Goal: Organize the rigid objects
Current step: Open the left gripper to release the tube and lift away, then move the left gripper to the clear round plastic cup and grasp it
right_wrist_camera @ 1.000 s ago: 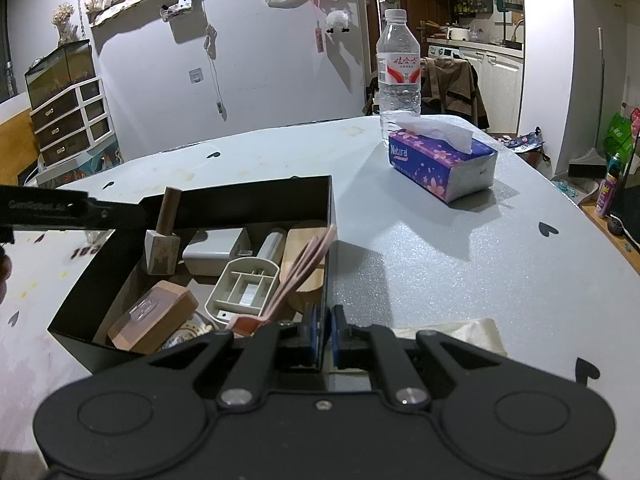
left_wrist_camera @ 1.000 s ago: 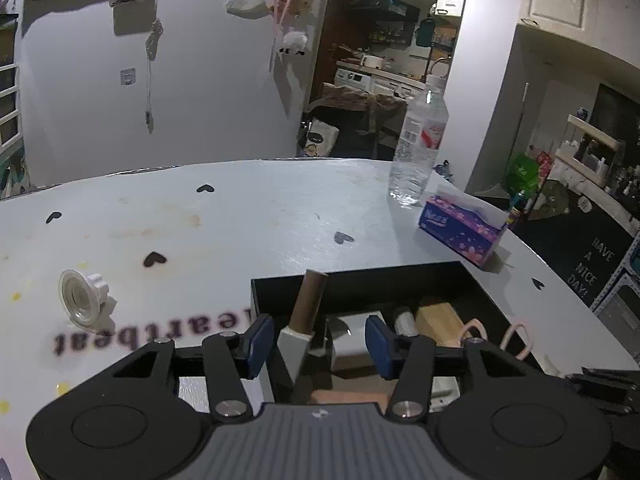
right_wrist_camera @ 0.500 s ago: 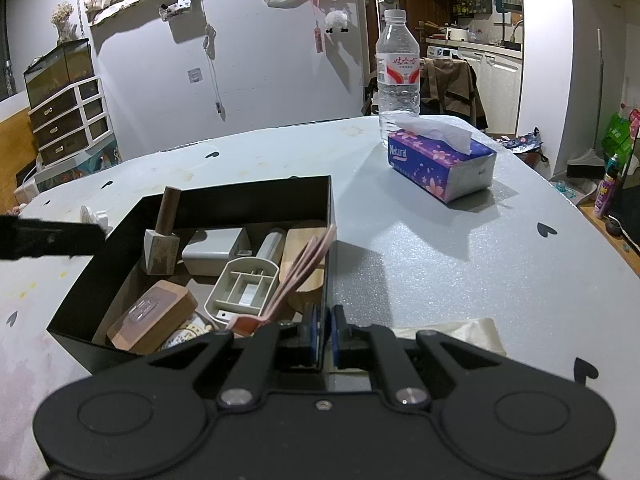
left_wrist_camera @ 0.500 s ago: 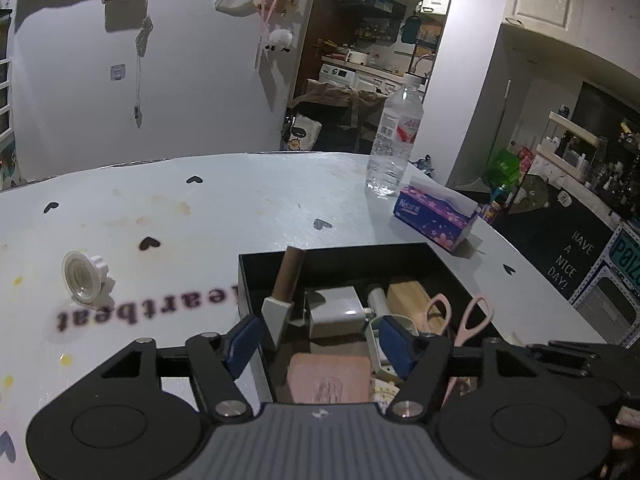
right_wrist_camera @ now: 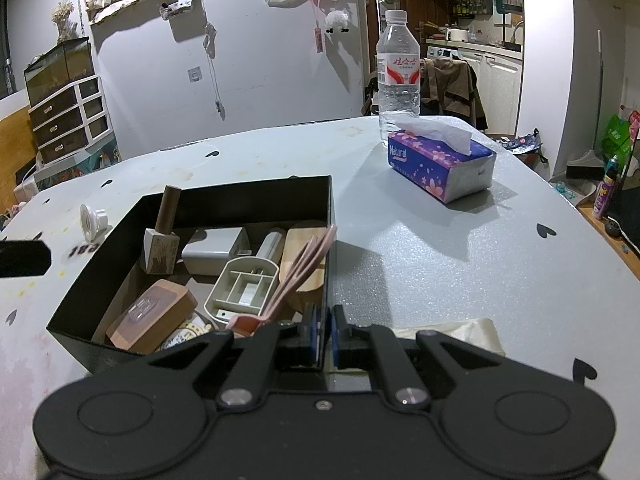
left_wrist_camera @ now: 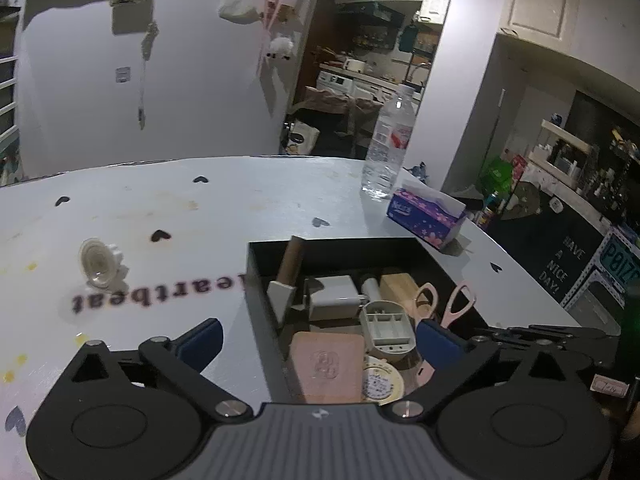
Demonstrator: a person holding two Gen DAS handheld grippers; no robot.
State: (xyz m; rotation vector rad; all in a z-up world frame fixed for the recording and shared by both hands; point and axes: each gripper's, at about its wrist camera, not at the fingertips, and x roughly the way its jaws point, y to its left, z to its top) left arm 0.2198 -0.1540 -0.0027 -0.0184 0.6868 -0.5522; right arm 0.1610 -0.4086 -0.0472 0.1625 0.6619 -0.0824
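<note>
A black box [left_wrist_camera: 360, 254] [right_wrist_camera: 256, 204] lies on the white table. In its far left corner a brown-capped bottle [left_wrist_camera: 289, 270] [right_wrist_camera: 165, 236] stands upright and free. Beside it lie a white charger [left_wrist_camera: 334, 298], a beige tray [right_wrist_camera: 244, 284], pink scissors [left_wrist_camera: 456, 308] and a pink-brown block [left_wrist_camera: 326, 364]. My left gripper [left_wrist_camera: 320, 340] hovers at the box's near left side, its jaws opening wide with nothing gripped. My right gripper [right_wrist_camera: 326, 336] is shut on the box's right wall at the near corner.
A white round plastic fitting [left_wrist_camera: 98, 266] [right_wrist_camera: 93, 220] lies on the table left of the box. A water bottle [right_wrist_camera: 398, 76] and a purple tissue pack [right_wrist_camera: 440, 166] stand at the far right. A folded cloth [right_wrist_camera: 452, 330] lies by the right gripper.
The left jaws have spread from around the brown-capped bottle, which now stands free in the box. The left gripper has drawn back from it. The right gripper has not moved.
</note>
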